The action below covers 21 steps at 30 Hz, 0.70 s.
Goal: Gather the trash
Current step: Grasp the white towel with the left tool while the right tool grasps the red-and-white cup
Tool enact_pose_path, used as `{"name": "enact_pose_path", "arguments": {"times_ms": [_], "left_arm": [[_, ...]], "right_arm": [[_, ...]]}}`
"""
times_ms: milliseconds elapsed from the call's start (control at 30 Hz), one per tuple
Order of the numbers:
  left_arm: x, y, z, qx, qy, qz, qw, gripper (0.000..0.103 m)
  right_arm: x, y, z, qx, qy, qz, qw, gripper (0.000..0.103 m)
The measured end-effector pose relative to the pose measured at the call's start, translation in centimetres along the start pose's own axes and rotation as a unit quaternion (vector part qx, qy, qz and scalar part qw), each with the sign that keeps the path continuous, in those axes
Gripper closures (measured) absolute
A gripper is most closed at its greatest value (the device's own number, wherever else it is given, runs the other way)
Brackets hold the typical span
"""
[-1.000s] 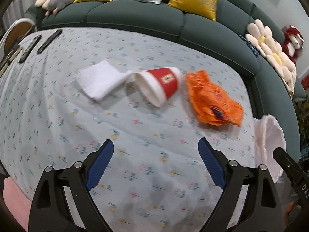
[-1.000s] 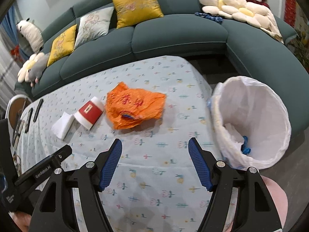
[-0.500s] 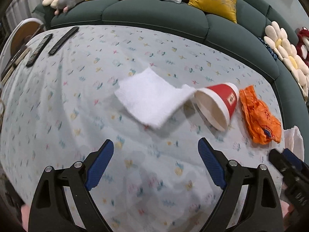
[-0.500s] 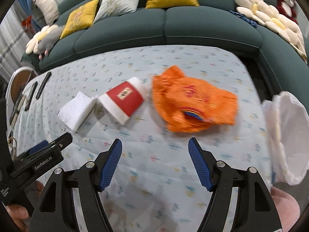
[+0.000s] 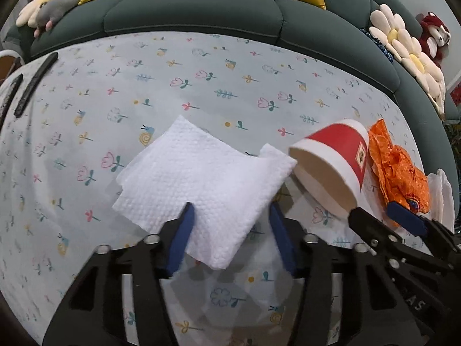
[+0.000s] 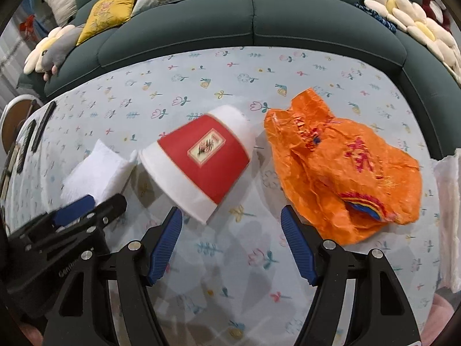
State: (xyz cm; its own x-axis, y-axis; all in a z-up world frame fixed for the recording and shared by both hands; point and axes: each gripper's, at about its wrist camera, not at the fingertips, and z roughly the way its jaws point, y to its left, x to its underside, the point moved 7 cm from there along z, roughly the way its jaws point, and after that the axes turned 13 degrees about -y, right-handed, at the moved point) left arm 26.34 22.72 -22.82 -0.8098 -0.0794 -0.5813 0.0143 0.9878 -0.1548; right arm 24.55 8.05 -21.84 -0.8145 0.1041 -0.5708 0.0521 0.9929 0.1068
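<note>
napkin (image 5: 201,181) between spread left gripper (image 5: 230,242) fingers, cup (image 6: 198,161) touching it; right gripper (image 6: 230,245) spread, orange bag (image 6: 343,170) beside

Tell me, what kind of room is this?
Most likely a living room at home. A big green sofa with yellow cushions and flower-shaped pillows curves around a table under a flowery tablecloth, and a red stuffed toy sits at the sofa's end.

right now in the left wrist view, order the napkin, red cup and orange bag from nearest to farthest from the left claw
1. White napkin, its near edge between the left claw fingers.
2. Red cup, on its side, right of the napkin.
3. Orange bag, far right, beyond the cup.
</note>
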Motion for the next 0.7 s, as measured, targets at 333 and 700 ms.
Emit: {"name": "enact_pose_path", "arguments": {"times_ms": [333, 700], "left_arm": [[0.2, 0.3, -0.2, 0.021, 0.003, -0.044, 0.9988, 0.096], [0.2, -0.9, -1.7, 0.028, 0.002, -0.067, 0.9974, 0.097]], "right_arm": [[0.0, 2.5, 1.3, -0.01, -0.004, -0.012, 1.0, 0.037], [-1.1, -0.5, 0.9, 0.009, -0.012, 0.019, 1.0, 0.09]]}}
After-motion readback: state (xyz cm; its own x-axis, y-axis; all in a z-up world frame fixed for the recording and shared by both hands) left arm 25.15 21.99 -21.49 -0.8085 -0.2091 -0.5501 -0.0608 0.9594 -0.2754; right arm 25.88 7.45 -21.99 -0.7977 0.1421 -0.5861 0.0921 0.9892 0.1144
